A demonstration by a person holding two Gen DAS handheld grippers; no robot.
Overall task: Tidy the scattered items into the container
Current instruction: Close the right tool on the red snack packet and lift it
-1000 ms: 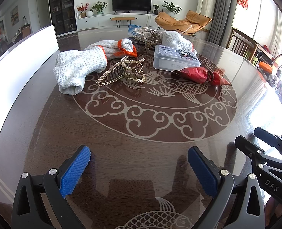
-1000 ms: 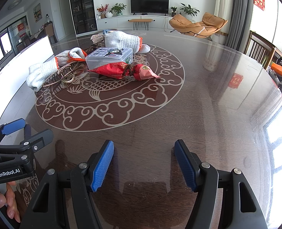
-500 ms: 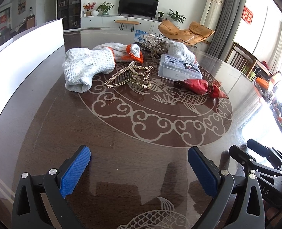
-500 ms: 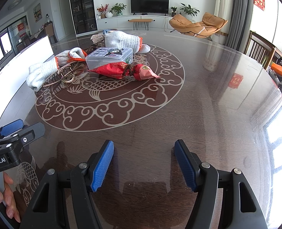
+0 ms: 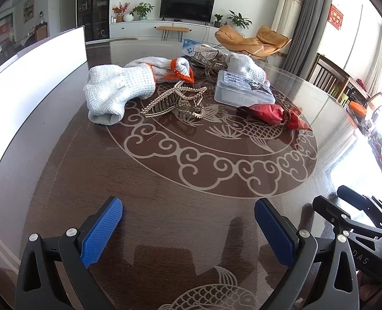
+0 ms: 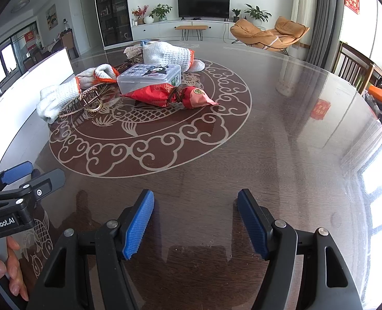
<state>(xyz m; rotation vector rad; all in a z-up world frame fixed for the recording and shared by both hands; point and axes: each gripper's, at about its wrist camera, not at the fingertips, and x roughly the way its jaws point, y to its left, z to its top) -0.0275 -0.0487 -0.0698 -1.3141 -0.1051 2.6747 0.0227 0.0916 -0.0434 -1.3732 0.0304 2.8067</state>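
Scattered items lie in a heap on the far part of the round table: white knit gloves with orange cuffs (image 5: 118, 87), a gold hair claw (image 5: 175, 100), a clear plastic box (image 5: 242, 90) with a cartoon lid and a red wrapped packet (image 5: 271, 112). The white container (image 5: 36, 59) stands along the left edge. My left gripper (image 5: 188, 206) is open and empty over bare table, well short of the heap. My right gripper (image 6: 196, 196) hangs beside it to the right; its jaws are opening with nothing between them.
Behind the heap lie another white glove (image 5: 245, 64), a glittery silver clip (image 5: 206, 51) and a blue packet (image 5: 189, 45). The dark glass-topped table (image 6: 294, 142) has bare surface on its right half. A hand (image 6: 7, 266) holds the left gripper. Chairs stand at the far right.
The left gripper has shifted slightly, so the heap sits a little further right in its view. The right gripper has kept its place, and the items have not moved.
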